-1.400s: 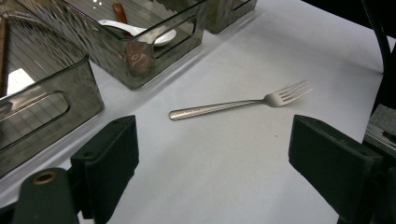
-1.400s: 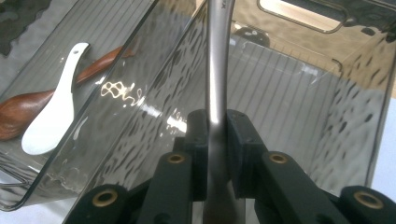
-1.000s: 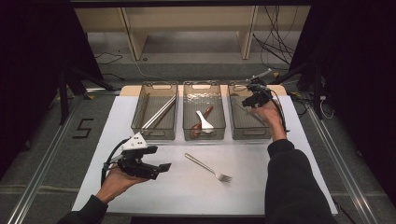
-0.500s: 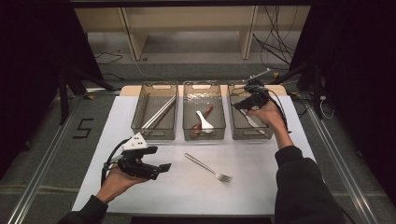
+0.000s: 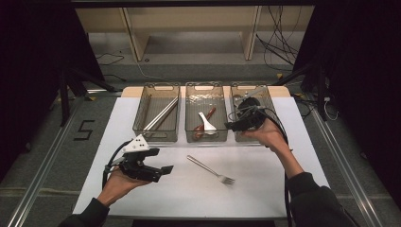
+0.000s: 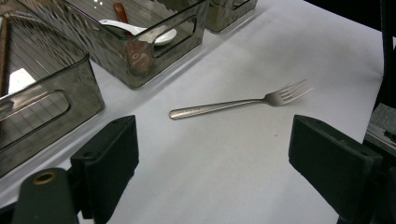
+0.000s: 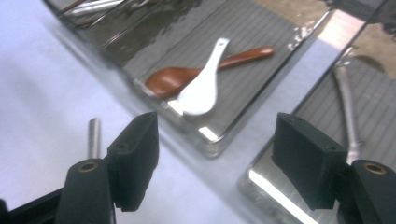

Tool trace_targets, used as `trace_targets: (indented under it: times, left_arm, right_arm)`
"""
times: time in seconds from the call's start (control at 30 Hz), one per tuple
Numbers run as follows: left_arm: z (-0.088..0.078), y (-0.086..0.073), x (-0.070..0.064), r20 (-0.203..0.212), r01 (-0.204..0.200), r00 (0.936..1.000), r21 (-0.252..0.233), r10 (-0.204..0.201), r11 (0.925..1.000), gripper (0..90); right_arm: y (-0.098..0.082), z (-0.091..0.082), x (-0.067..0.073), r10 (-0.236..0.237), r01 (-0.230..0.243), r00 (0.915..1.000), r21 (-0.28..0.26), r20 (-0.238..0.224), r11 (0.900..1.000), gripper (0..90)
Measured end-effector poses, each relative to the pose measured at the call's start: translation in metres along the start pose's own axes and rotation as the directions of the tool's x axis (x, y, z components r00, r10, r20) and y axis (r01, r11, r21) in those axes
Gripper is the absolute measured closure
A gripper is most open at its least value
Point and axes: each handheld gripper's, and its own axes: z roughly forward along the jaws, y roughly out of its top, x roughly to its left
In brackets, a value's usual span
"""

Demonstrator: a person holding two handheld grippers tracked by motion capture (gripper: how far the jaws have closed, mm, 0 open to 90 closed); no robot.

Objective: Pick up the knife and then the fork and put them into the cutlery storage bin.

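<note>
Fork (image 5: 211, 169) on the white table cover (image 5: 265, 189), between 2 hand-held grippers.
Left gripper (image 5: 163, 171) hovers just left of the fork, jaws spread and empty. Right gripper (image 5: 230, 126), above the near end of the right-hand bin (image 5: 249, 90), has just been opening its jaws, nothing between them.

Fork (image 7: 94, 136) cut off by left finger; blurred spoons (image 7: 201, 91)
</note>
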Motion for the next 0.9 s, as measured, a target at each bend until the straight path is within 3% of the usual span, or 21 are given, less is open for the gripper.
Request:
trace_targets:
  times: [0.3,0.9]
  left_arm:
    - [0.000,0.000,0.000,0.000,0.000,1.0000,-0.008,0.000,1.0000,15.6]
    - [-0.001,0.000,0.000,0.003,-0.006,1.0000,-0.004,0.006,1.0000,15.6]
  right_arm:
    - [-0.019,-0.002,0.024,-0.026,0.026,0.9987,-0.008,-0.043,1.000,32.3]
    - [-0.029,0.023,0.060,-0.117,0.127,0.9873,0.092,-0.108,0.988,33.0]
